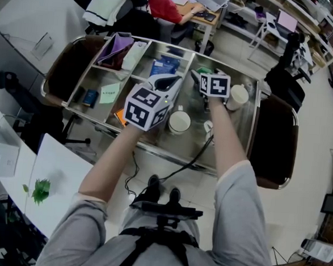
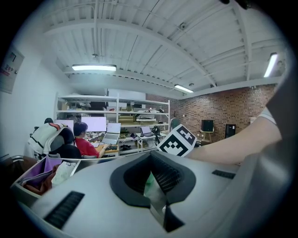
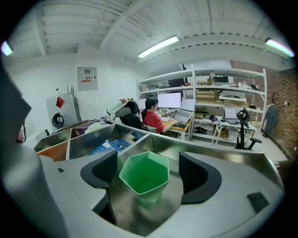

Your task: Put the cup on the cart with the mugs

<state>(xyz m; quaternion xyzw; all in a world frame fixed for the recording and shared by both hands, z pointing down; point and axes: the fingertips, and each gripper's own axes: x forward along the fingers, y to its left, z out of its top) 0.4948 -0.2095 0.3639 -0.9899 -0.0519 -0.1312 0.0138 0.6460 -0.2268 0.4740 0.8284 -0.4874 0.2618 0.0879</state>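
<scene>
A green faceted cup (image 3: 144,174) stands upright on the steel cart (image 3: 219,160), between the jaws of my right gripper (image 3: 149,173). Those jaws stand wide, with a gap on each side of the cup, and neither pad (image 3: 100,169) touches it. In the head view the right gripper (image 1: 198,76) reaches over the cart's middle, where a bit of green cup (image 1: 203,70) shows. White mugs (image 1: 179,122) (image 1: 237,96) stand on the same shelf, just to its near side and right. My left gripper (image 1: 171,83) hovers beside it over the cart, its jaws (image 2: 150,160) shut and empty.
The cart's (image 1: 154,148) left compartments hold a purple cloth (image 1: 118,48), a blue packet (image 1: 162,67) and small items. Dark chairs (image 1: 277,137) stand at both ends of the cart. A person in red sits at a desk (image 1: 164,7) beyond it. A cable (image 1: 193,157) hangs over the near rim.
</scene>
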